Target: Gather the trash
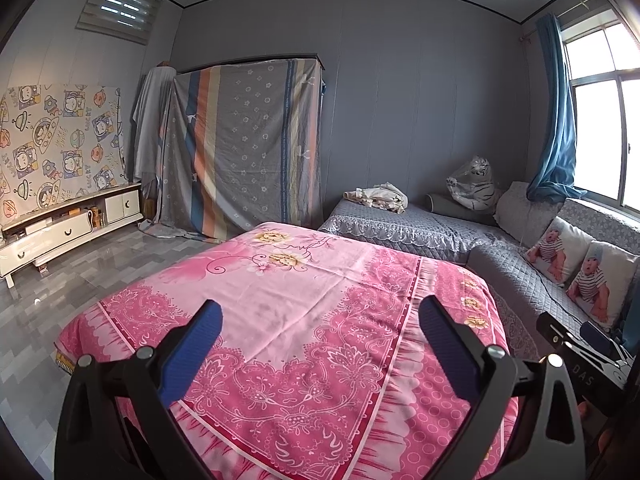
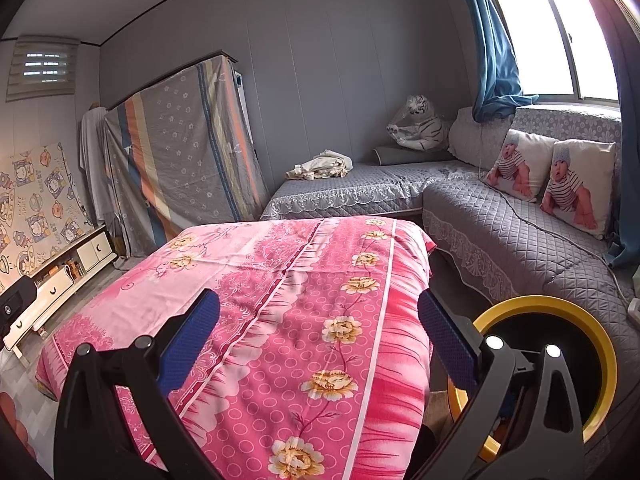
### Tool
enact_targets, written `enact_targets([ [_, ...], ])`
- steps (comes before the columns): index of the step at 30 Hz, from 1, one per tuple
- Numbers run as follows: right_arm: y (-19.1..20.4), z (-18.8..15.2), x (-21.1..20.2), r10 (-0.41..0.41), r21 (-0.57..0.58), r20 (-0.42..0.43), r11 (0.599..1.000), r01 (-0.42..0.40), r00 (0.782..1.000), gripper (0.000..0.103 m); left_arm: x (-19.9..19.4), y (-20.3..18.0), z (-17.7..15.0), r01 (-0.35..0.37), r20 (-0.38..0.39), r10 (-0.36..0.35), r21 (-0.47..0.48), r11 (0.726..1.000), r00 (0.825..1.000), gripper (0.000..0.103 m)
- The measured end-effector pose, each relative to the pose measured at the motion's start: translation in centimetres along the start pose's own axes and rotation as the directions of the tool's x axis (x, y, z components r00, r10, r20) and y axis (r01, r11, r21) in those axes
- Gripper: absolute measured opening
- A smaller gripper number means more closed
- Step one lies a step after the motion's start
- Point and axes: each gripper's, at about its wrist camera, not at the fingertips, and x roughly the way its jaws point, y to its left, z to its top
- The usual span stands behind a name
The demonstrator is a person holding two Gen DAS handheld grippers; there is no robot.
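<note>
Both hand-held grippers hover over a desk covered with a pink floral-patterned cloth [image 1: 304,312], and neither holds anything. The left hand-held gripper [image 1: 320,328] has its two blue-padded fingers [image 1: 200,344] spread wide apart above the near part of the cloth. The right hand-held gripper [image 2: 320,328] is likewise spread wide, its blue pads [image 2: 196,336] apart above the cloth's right half, where a row of yellow printed flowers runs from near to far. No loose trash can be made out on the pink cloth in either view. A round bin with a yellow rim [image 2: 600,344] stands on the floor just beside the near right corner of the desk, partly hidden behind the right finger of the right hand-held gripper; its inside is dark and what it holds cannot be told. Beyond the desk, a grey quilted corner sofa [image 1: 432,228] runs along the far and right sides, with a crumpled beige cloth [image 1: 378,196] lying on its far section, a plastic-wrapped white tiger plush toy [image 1: 474,184] in the far corner, and two cushions printed with baby pictures [image 2: 552,180] on the right. A striped grey sheet draped over tall furniture [image 1: 244,148] stands against the far wall, and a low white cabinet [image 1: 68,228] sits at the left.
</note>
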Motion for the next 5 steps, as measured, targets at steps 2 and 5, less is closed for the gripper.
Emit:
enact_targets([
  [2, 0.02, -0.04, 0.09, -0.002, 0.000, -0.001, 1.000, 0.002, 1.000, 0.095, 0.06, -0.04, 0.02, 0.003, -0.006, -0.003, -0.002, 1.000, 1.000, 0.095],
  [5, 0.01, -0.01, 0.08, -0.003, -0.001, 0.001, 1.000, 0.003, 1.000, 0.095, 0.09, -0.06, 0.02, 0.002, -0.008, -0.002, -0.001, 1.000, 1.000, 0.095],
])
